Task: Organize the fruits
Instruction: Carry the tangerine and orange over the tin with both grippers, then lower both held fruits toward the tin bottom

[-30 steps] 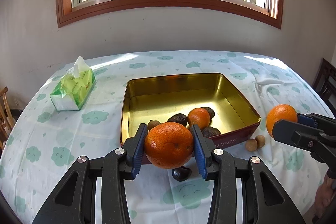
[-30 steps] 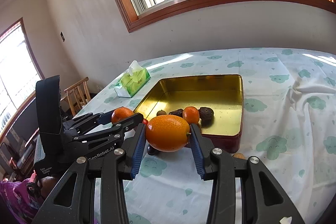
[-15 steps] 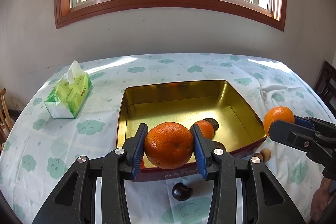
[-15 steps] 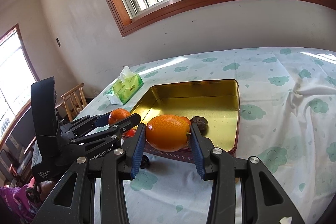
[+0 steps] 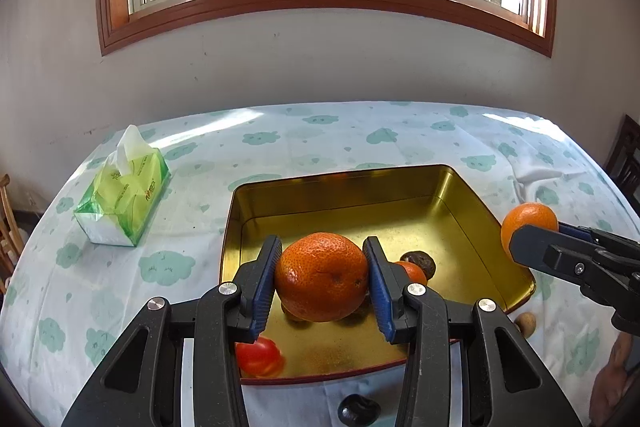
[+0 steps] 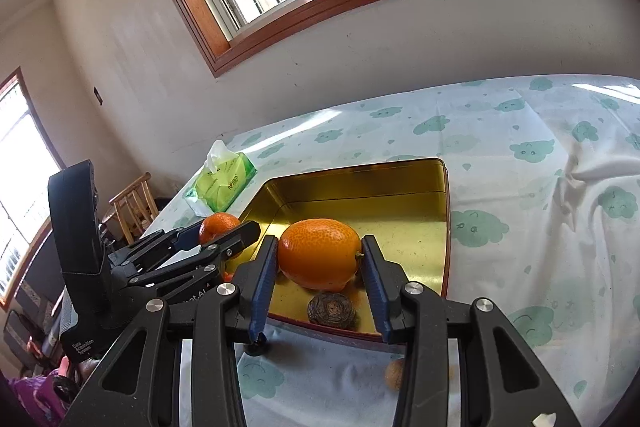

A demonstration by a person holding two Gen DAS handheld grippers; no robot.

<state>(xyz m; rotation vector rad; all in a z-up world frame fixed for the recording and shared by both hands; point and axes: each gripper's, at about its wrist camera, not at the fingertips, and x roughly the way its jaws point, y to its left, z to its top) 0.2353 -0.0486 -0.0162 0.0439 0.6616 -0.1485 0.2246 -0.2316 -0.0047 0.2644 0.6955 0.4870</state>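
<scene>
We count two oranges, each clamped in a claw above the gold tin's (image 5: 484,223) near edge. The left claw (image 5: 322,281) grips a round one (image 5: 321,277). The right claw (image 6: 319,261) grips an oval one (image 6: 319,253), long axis crosswise, stem against the right pad. In the tin: one tomato (image 5: 258,357), one small orange (image 5: 412,271), one dark fruit (image 5: 418,263).

The tin (image 5: 460,187) ahead of the gripper (image 5: 322,277) is gleaming glossy gold metal; the cloth (image 5: 320,135) beyond is lying matt.
</scene>
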